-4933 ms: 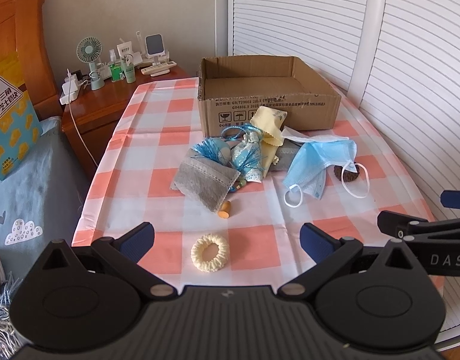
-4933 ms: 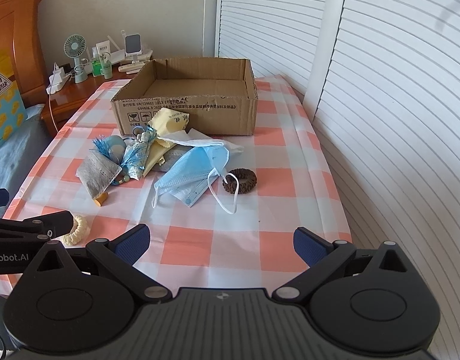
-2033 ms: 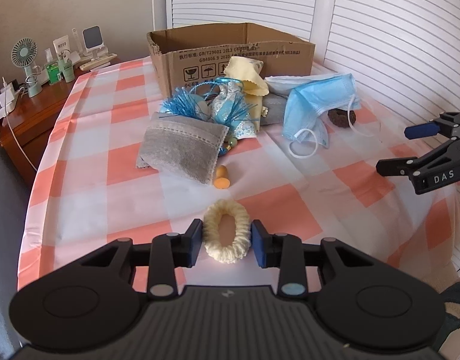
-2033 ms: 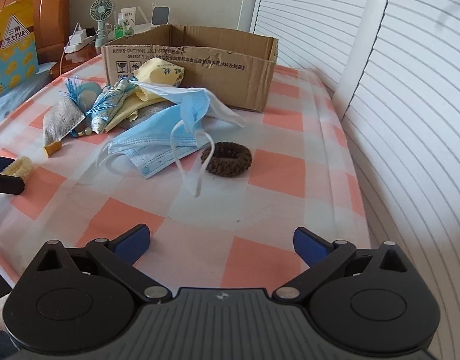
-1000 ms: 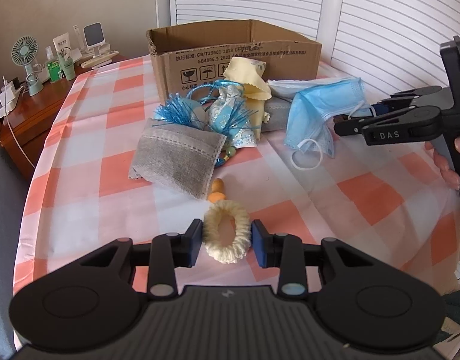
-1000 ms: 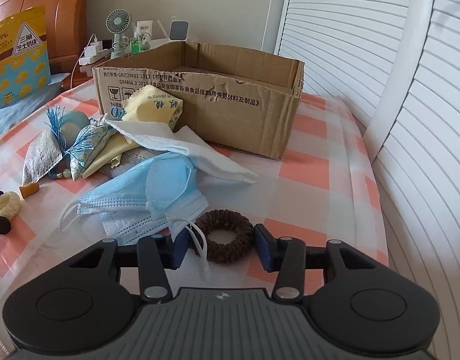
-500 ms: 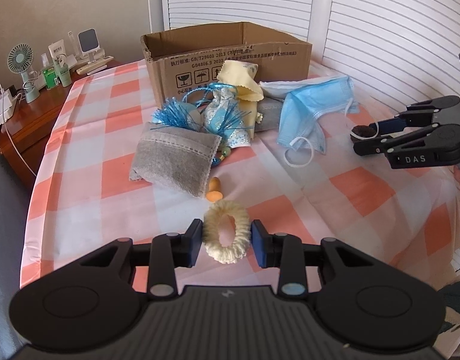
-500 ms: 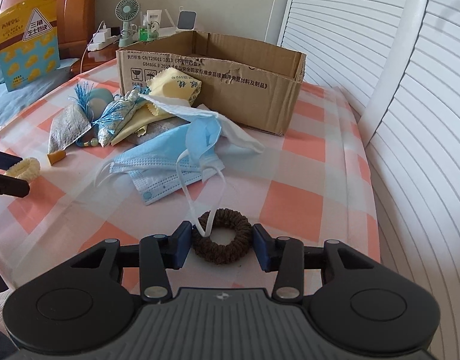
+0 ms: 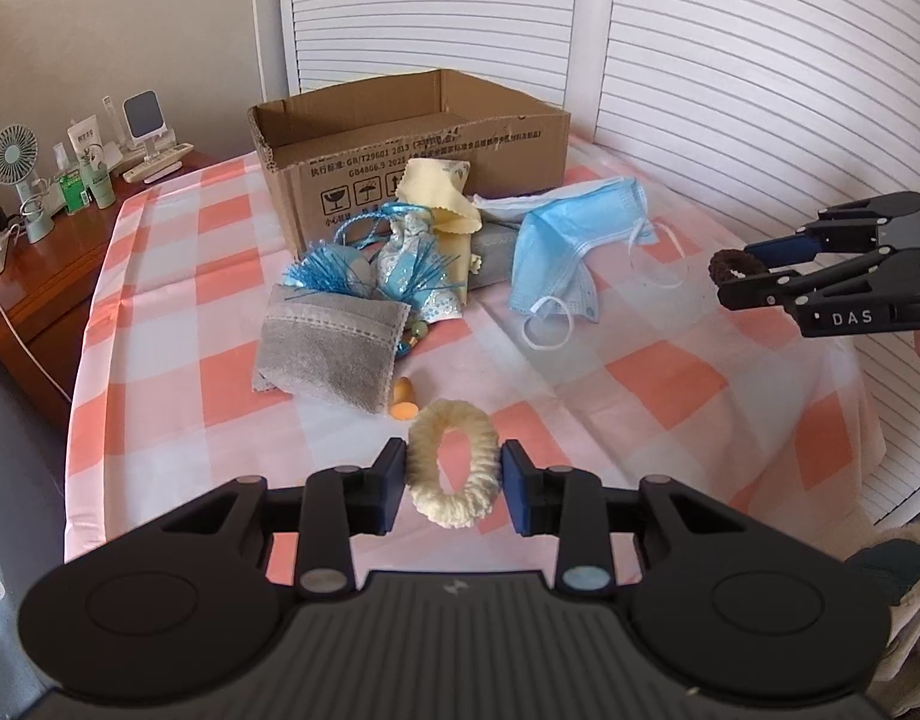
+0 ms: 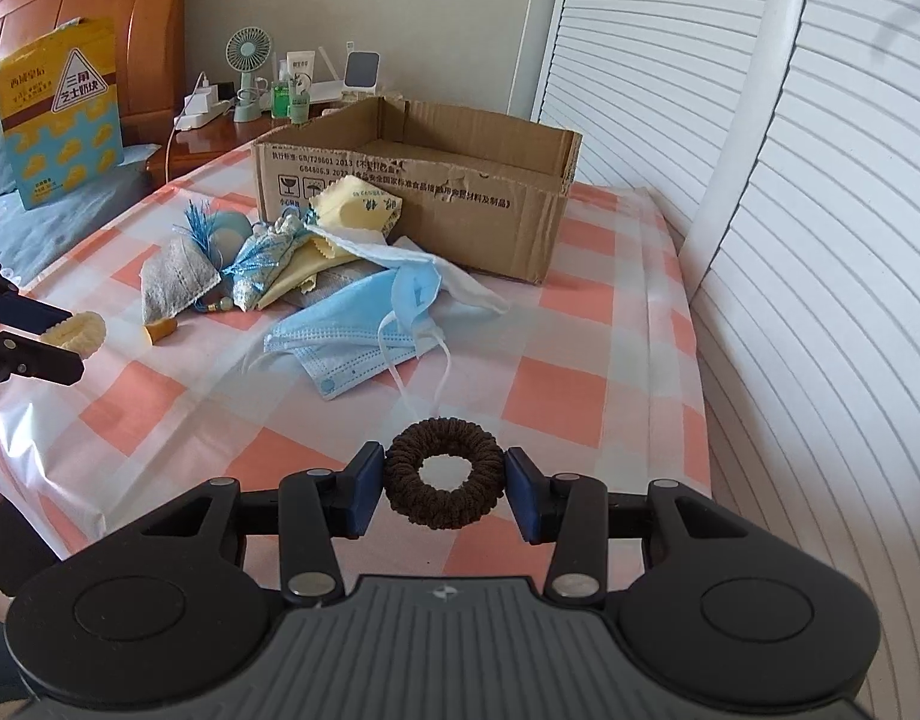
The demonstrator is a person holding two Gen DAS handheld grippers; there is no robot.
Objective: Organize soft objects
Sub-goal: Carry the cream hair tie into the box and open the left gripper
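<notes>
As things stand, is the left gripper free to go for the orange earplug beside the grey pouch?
Probably not yet: the left gripper is shut on the cream scrunchie. The orange earplug itself lies uncovered just ahead.

Looking forward and down along the left gripper (image 9: 453,479) from just behind its fingers, near the checked tablecloth (image 9: 670,378), facing the cardboard box (image 9: 412,138) beyond the fingertips. Looking likewise along the right gripper (image 10: 442,483), facing that same box (image 10: 424,192) ahead and slightly left. Sharing the box, the cloth and the blue face mask (image 9: 571,240) (image 10: 364,324) ahead of both. Catching each other too: right gripper (image 9: 754,276) far right, left gripper (image 10: 55,333) far left.
</notes>
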